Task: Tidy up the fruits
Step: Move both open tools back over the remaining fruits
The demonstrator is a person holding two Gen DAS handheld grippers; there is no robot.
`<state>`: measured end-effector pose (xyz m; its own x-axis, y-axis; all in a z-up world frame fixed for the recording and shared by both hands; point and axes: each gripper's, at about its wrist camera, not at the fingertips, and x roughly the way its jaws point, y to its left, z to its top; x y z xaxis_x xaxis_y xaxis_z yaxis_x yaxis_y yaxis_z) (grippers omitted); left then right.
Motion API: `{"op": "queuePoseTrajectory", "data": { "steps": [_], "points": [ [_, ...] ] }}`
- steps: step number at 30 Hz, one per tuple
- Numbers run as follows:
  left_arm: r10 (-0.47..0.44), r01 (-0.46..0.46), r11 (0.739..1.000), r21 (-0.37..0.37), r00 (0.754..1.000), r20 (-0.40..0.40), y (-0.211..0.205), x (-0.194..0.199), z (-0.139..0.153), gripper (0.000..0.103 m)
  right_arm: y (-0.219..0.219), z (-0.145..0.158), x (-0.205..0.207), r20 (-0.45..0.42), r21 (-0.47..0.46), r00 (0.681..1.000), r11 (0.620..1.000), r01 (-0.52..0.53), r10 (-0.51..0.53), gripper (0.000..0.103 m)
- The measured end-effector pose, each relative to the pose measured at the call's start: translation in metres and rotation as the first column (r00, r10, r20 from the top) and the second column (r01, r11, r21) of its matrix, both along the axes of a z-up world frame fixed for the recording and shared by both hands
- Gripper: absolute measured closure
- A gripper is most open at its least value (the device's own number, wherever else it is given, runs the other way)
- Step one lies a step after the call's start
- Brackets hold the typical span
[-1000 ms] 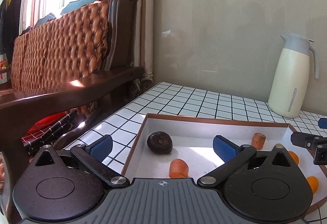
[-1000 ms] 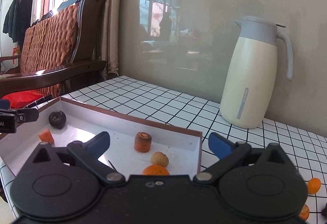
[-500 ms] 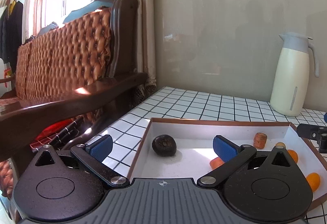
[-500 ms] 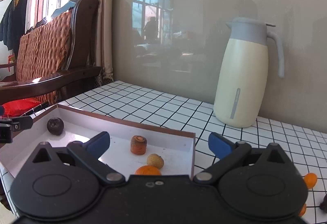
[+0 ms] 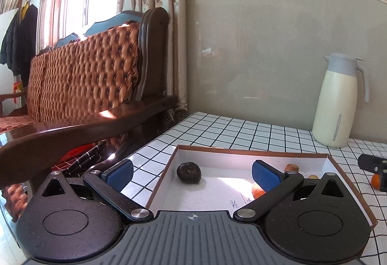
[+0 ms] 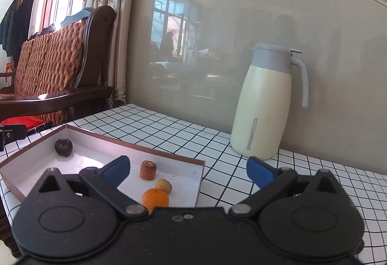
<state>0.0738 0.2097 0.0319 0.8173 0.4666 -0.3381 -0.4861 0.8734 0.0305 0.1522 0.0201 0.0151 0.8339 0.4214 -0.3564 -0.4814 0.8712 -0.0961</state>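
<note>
Left wrist view: left gripper [image 5: 192, 174], jaws spread wide and holding nothing, poised above the near edge of the shallow white tray [image 5: 251, 151] on the checked tabletop [image 5: 241, 130]. Tray contents seen from here: one dark wrinkled fruit [image 5: 188, 172] toward the tray's left wall, one orange piece [image 5: 256, 190] partly hidden behind the gripper's right pad, one carrot-like stub [image 5: 292, 167] near the far wall. Beyond the tray's right edge, a small orange fruit [image 5: 375, 181] lies on the tabletop, touching or just beside the other tool's tip. Cream thermos jug [image 5: 337, 103] at the table's back edge; tufted sofa [image 5: 79, 71] off the left side. Right wrist view: right gripper [image 6: 187, 169], jaws likewise apart and empty, straddling the tray's right corner. Listed inside: the dark fruit at the far left corner, the stub, a small yellowish fruit [image 6: 164, 186], a round orange [image 6: 155, 199] nearest the lens. Step in hand, by my reckoning: between placements. Next move likely calls for bringing the right tool down over the stray orange fruit on the tabletop and closing on it gently.
</note>
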Motion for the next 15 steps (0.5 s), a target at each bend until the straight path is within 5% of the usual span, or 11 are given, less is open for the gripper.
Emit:
{"op": "queuePoseTrajectory", "data": {
  "steps": [8,15],
  "points": [
    [-0.116,0.114,0.992,0.046,0.992,0.052,-0.049,-0.022,0.001,0.000,-0.040,0.008,-0.022,-0.036,0.017,0.999,1.000,-0.005,0.006,0.006],
    [-0.233,0.234,0.971,0.049,0.972,-0.015,-0.086,-0.009,-0.004,0.000,-0.081,0.007,-0.040,-0.029,-0.013,0.999,1.000,0.025,-0.025,0.006]
  ]
}}
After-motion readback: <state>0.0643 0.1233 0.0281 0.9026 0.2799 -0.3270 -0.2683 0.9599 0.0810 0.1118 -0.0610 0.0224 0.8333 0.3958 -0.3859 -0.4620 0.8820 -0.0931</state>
